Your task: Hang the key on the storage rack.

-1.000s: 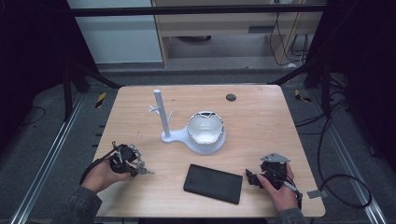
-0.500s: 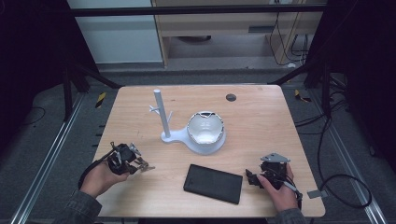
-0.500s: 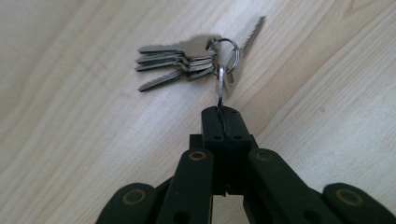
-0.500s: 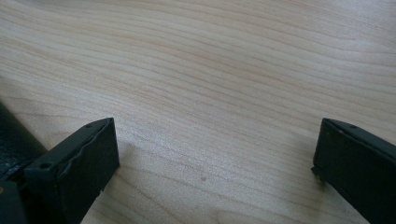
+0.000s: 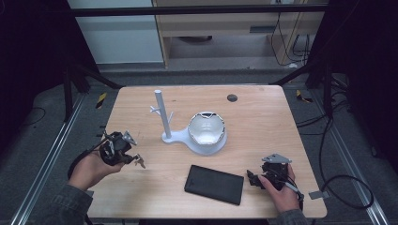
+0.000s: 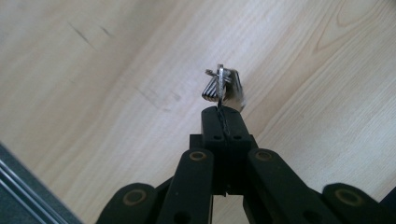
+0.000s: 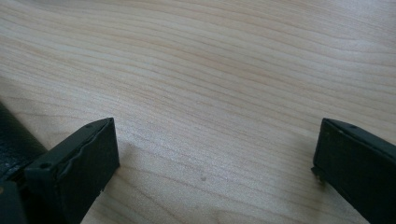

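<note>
Near table's left edge, left gripper clamps keys, lifted clear; hanging on white stand remains. Right gripper jaws wide, idle.

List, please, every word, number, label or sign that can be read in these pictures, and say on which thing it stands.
None can be read: no legible text on the table, white stand, black case, or keys held in the left claw.
Yellow-black floor markers carry stripes, no words.
</note>
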`<state>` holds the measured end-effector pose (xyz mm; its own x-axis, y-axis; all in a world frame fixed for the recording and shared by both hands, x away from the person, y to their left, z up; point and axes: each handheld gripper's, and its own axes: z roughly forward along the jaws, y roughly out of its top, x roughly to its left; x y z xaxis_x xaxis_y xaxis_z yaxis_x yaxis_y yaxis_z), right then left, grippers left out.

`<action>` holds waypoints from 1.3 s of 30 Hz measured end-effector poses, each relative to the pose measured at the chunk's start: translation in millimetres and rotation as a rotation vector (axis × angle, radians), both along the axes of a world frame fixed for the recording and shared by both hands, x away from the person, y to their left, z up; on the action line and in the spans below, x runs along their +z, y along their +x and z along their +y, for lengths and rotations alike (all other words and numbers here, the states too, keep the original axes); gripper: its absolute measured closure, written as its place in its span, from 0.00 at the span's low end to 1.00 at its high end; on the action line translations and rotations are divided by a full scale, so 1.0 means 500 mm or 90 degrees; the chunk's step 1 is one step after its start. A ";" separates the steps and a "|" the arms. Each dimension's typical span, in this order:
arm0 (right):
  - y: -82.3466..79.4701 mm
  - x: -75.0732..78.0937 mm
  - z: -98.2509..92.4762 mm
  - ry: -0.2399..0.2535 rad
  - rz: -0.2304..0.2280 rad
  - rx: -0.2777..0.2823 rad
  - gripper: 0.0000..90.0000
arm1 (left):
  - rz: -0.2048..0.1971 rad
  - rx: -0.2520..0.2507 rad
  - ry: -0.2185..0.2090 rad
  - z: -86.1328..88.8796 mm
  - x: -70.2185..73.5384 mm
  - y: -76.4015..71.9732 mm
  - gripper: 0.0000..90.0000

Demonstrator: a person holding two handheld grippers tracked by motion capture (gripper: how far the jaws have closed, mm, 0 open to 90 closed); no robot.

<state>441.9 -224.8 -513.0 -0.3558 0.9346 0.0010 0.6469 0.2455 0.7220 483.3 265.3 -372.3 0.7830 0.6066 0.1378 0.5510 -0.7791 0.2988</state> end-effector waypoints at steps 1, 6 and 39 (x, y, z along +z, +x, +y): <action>0.000 0.000 0.000 -0.001 -0.001 0.000 0.00 | -0.005 0.002 0.000 -0.001 0.008 0.001 1.00; 0.000 0.000 0.000 0.000 0.000 0.000 0.00 | -0.036 -0.018 0.009 -0.019 0.075 0.003 1.00; 0.001 -0.001 0.000 -0.003 -0.003 0.004 0.00 | -0.090 -0.034 0.077 -0.140 0.257 0.098 1.00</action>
<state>442.4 -224.9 -513.5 -0.3610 0.9325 -0.0058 0.6421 0.2531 0.7237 532.4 195.5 -243.8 0.7814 0.5366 0.3186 0.4666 -0.8414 0.2725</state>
